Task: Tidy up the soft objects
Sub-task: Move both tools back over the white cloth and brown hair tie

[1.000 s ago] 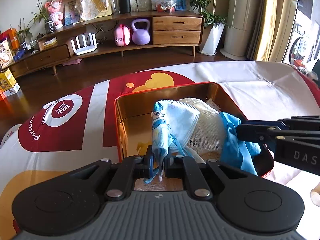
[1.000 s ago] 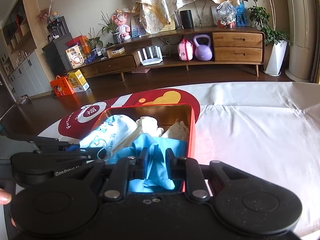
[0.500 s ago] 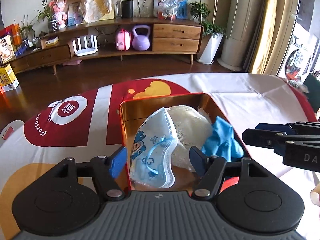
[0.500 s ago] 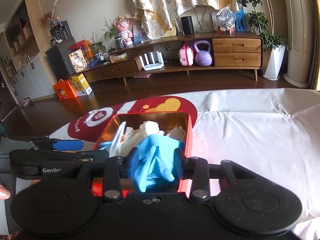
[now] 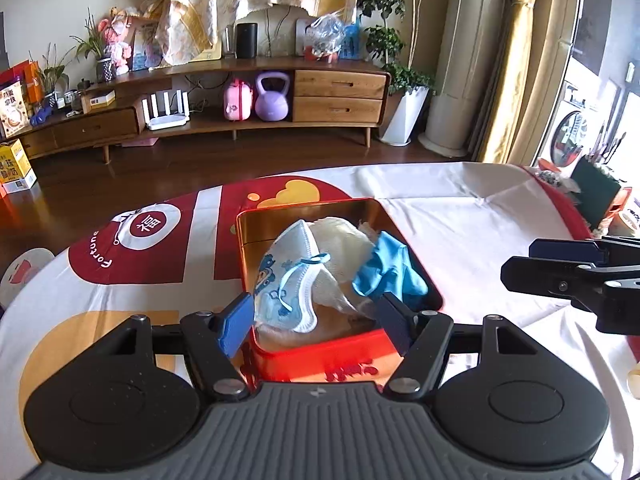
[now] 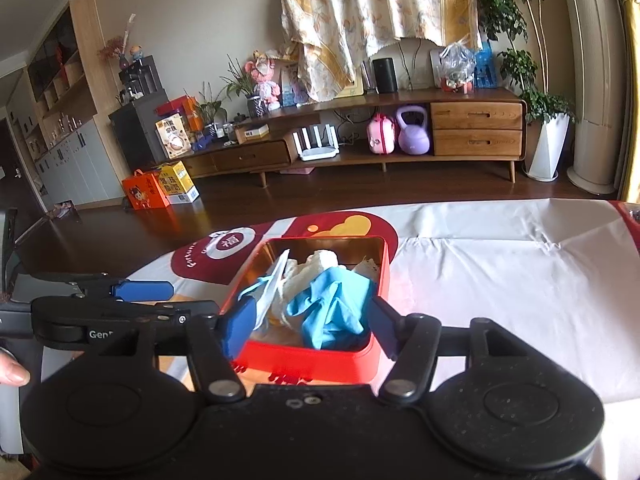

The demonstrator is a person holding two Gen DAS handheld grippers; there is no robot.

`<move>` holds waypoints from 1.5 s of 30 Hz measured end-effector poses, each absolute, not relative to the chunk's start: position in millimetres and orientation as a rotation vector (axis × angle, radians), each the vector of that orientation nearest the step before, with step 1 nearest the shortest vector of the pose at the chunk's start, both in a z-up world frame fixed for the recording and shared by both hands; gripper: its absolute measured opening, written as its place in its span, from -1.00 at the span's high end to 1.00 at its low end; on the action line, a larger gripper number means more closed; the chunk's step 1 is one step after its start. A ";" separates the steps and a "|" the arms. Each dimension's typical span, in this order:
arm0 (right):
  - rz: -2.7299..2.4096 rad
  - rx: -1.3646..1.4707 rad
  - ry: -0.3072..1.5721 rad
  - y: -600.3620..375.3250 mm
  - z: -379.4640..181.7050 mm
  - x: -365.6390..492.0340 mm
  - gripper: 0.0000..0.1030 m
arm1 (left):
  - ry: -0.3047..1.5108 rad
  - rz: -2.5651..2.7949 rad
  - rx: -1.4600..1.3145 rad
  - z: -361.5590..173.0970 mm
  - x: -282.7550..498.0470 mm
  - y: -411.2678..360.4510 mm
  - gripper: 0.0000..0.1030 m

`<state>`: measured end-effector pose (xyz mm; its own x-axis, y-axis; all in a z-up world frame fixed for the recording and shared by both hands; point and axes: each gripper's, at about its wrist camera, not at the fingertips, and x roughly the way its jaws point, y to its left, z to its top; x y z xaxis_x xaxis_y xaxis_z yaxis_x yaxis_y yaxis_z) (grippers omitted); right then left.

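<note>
Red tin holding the soft things, both grippers above its near end with nothing in them.

The red tin (image 5: 320, 354) stands on the white and red cloth of the table (image 5: 472, 216), toward the table's far left edge. Inside it lie a child's face mask (image 5: 286, 280) with blue ear loops at the left, a wad of white gauze (image 5: 340, 240) in the middle and a blue glove (image 5: 390, 270) at the right, all touching each other. The left gripper (image 5: 316, 316) hangs over the tin's near wall with its jaws wide, pressing on nothing. The right gripper (image 6: 308, 326) is likewise above the near wall; its jaws are opening, with the glove seen between them but not gripped.
</note>
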<state>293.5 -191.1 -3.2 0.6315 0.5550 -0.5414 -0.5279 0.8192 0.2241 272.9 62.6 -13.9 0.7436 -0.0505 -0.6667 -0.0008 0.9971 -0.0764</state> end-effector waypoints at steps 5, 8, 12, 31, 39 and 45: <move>0.628 0.040 0.624 -199.6 4.5 270.3 -0.28 | 0.716 -0.040 -0.074 -4.4 246.8 58.5 -0.43; 0.639 0.022 0.619 -201.6 6.2 255.5 -0.33 | 0.710 -0.046 -0.082 -1.8 230.1 57.6 -0.45; 0.647 0.012 0.614 -207.2 4.1 235.0 -0.45 | 0.677 -0.028 -0.084 0.1 206.3 57.3 -0.45; 0.590 0.011 0.653 -227.7 -41.9 181.4 -0.99 | 0.683 0.003 -0.155 -35.6 146.6 57.7 -0.64; 0.551 -0.032 0.695 -232.2 -75.8 172.3 -0.99 | 0.725 -0.003 -0.137 -67.5 138.0 48.5 -0.65; 0.542 -0.075 0.732 -232.4 -98.5 175.0 -0.99 | 0.760 0.000 -0.096 -91.1 141.5 41.8 -0.65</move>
